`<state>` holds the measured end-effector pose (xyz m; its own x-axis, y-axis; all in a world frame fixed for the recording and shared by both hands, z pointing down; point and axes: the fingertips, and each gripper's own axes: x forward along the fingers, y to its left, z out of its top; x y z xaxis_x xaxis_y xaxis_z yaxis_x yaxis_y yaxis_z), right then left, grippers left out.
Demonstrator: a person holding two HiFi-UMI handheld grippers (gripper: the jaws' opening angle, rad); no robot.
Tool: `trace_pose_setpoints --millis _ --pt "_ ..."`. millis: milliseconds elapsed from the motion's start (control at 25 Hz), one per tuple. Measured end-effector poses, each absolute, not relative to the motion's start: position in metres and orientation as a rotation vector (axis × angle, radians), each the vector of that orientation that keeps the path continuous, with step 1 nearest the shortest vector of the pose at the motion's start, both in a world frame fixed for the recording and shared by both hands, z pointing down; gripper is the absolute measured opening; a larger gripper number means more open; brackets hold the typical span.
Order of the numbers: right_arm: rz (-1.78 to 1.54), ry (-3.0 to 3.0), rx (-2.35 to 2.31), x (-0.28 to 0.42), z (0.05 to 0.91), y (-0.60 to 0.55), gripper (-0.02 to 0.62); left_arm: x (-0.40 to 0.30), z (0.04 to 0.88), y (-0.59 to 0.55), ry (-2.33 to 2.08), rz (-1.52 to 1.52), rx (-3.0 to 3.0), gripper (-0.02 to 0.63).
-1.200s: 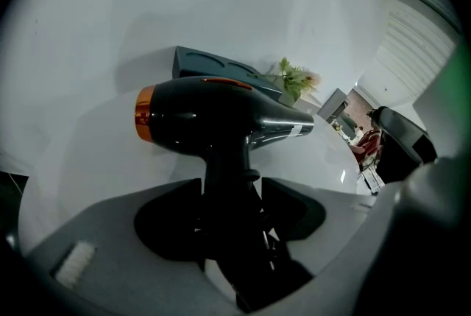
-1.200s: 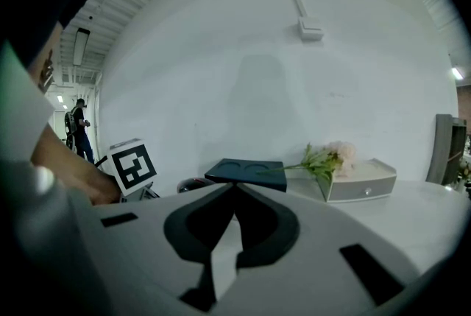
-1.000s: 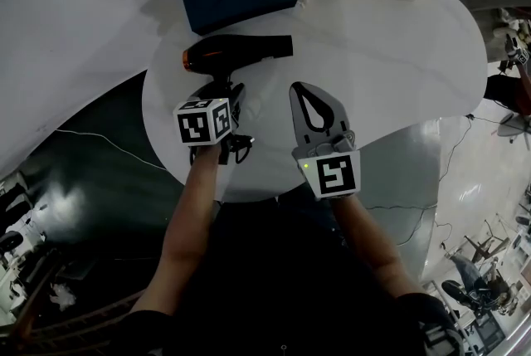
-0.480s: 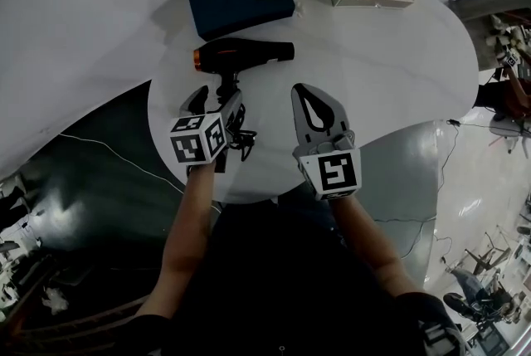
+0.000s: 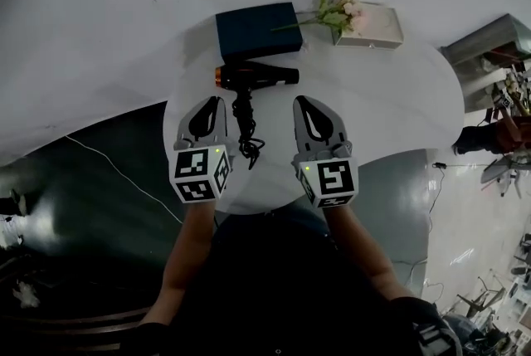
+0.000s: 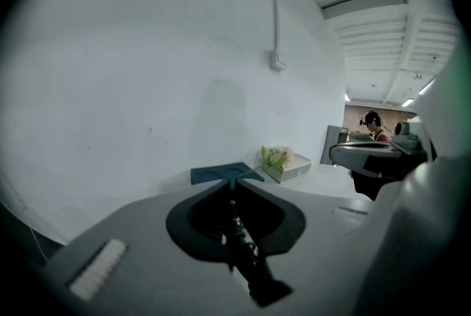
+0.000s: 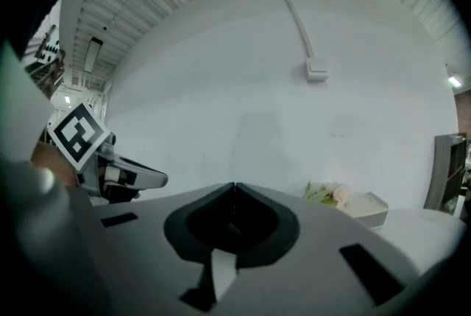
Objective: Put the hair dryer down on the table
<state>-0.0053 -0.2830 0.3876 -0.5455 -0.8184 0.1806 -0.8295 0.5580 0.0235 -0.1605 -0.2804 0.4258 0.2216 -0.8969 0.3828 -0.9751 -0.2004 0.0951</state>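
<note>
The left gripper [image 5: 214, 102], jaws just closed on nothing, hangs over the desk [image 5: 390, 97]. Just beyond it the hair dryer [image 5: 253, 77] lies flat, already down. It looks rigid, smooth-shelled and probably barrel-heavy, so its handle is the best hold. The right gripper [image 5: 302, 102] is clenched and empty.

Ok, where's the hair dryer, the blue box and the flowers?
hair dryer [image 5: 259, 76], head view, on its black barrel
blue box [image 5: 255, 29], head view, middle of its top
flowers [image 5: 347, 9], head view, on the blooms
</note>
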Motion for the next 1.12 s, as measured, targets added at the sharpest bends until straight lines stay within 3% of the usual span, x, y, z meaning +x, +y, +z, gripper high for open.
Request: trace_pose_setpoints --millis 80,600,1120 --pt "0.058 -2.64 1.405 -0.006 0.367 -0.281 0.012 -0.161 0.392 -0.273 -1.819 0.302 2.235 0.012" --pt "-0.246 -2.77 1.483 0.015 0.186 -0.278 0.012 -0.134 0.185 -0.245 -2.018 -0.028 2.51 0.011" --pt "-0.277 -2.798 1.462 0.052 0.169 -0.261 0.012 -0.097 0.172 -0.228 -2.065 -0.026 2.5 0.012"
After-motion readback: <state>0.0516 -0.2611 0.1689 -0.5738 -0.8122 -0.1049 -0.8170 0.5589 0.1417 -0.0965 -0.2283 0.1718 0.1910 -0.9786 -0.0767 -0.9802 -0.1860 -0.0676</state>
